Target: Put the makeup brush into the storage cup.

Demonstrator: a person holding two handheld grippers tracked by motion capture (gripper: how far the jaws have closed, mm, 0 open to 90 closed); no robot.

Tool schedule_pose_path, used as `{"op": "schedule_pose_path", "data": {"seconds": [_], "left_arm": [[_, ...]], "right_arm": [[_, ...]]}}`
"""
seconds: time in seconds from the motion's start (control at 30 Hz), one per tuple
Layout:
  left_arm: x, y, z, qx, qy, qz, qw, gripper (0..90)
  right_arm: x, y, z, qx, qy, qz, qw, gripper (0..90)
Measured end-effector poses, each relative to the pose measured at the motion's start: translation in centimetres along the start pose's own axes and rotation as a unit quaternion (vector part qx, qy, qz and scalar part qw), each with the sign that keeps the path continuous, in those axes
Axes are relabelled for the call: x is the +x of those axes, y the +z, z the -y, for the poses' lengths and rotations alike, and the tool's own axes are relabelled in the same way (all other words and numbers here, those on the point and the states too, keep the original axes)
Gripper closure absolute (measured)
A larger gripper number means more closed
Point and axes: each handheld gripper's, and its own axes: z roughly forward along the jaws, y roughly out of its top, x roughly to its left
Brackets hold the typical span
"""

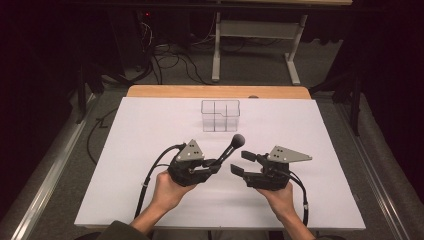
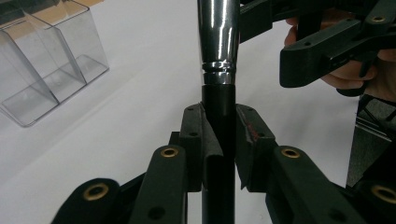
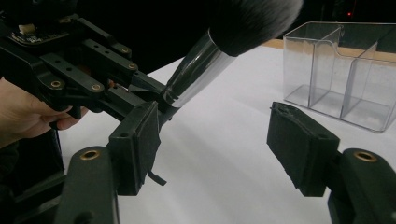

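Black jaws of the left gripper (image 2: 219, 154) are clamped tight on the dark handle of a makeup brush (image 1: 229, 149), just below its chrome ferrule. In the high view the brush slants up and away from that gripper, its round bristle head raised off the table and leaning toward the right gripper (image 1: 245, 163). Holding it low on the handle leaves the ferrule and upper shaft free, which reads to me as an offer for a handover or a second grip.

Beside it, the right gripper stands with its jaws well apart and nothing between the pads; in the right gripper view the brush (image 3: 219, 51) crosses above and behind the left-hand pad without touching it. That gap looks suited to closing on the shaft.

Farther off, a clear plastic organizer (image 1: 220, 115) with several compartments stands upright and unfilled, well apart from both hands, probably where the brush belongs.

Everything sits on a white sheet (image 1: 150, 125) over a wooden table (image 1: 215, 91). Beyond lie grey carpet, loose cables (image 1: 172, 62) and a metal desk frame (image 1: 255, 45) in a dark room.
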Motion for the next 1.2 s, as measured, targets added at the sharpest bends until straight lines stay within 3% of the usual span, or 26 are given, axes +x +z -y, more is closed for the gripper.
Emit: {"op": "schedule_pose_path", "data": {"seconds": [0.8, 1.2], "left_arm": [[-0.6, 0.5, -0.1, 0.003, 0.016, 0.005, 0.9999, 74.1], [-0.9, 0.9, 0.0, 0.008, 0.023, 0.009, 0.9997, 74.1]], "right_arm": [[-0.3, 0.8, -0.3, -0.005, 0.032, -0.040, 0.9987, 45.0], [-0.2, 1.2, -0.3, 0.000, 0.035, -0.055, 0.9978, 47.0]]}}
